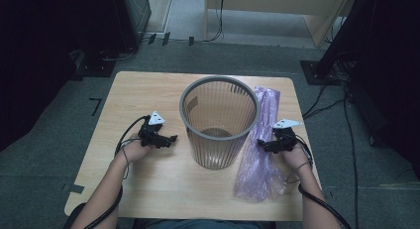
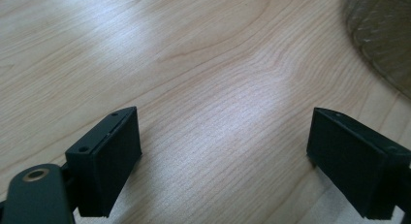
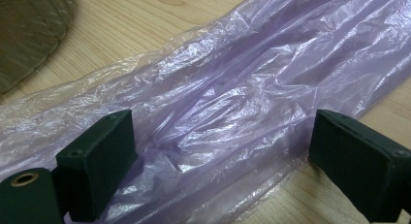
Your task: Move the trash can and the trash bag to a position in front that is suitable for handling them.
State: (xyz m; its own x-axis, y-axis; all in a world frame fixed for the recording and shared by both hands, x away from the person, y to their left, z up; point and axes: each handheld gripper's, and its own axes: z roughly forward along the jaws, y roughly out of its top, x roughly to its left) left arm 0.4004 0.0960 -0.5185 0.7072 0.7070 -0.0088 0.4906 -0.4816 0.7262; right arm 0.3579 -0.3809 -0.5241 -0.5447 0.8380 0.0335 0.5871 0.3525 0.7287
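The work looks to be lining the bin (image 1: 219, 121) with the purple bag (image 1: 261, 154), and judging from how things lie, it is at its very start. The bin stands upright and bare at the middle of the table (image 1: 148, 90), with no liner inside or over its rim. The bag lies flat and crumpled in a long strip along the bin's right side, touching or nearly touching its wall. The right gripper (image 1: 267, 145) hangs low over the bag with its jaws spread wide; in the right gripper view the bag (image 3: 232, 103) runs across the gap between the two jaws and out past both, and the pads are not pressing on the film, so nothing is gripped. A corner of the bin (image 3: 29, 35) sits beyond the left jaw in that view. The left gripper (image 1: 171, 139) is also released, jaws wide apart over bare wood; in the left gripper view only table (image 2: 194, 88) lies between them, and the bin (image 2: 383, 40) sits ahead, past the right jaw. So no step seems done yet: the bag has to be pinched, lifted, shaken or pulled open, lowered into the bin and folded over the rim. The closing of the right jaws on the film looks like the nearest step.
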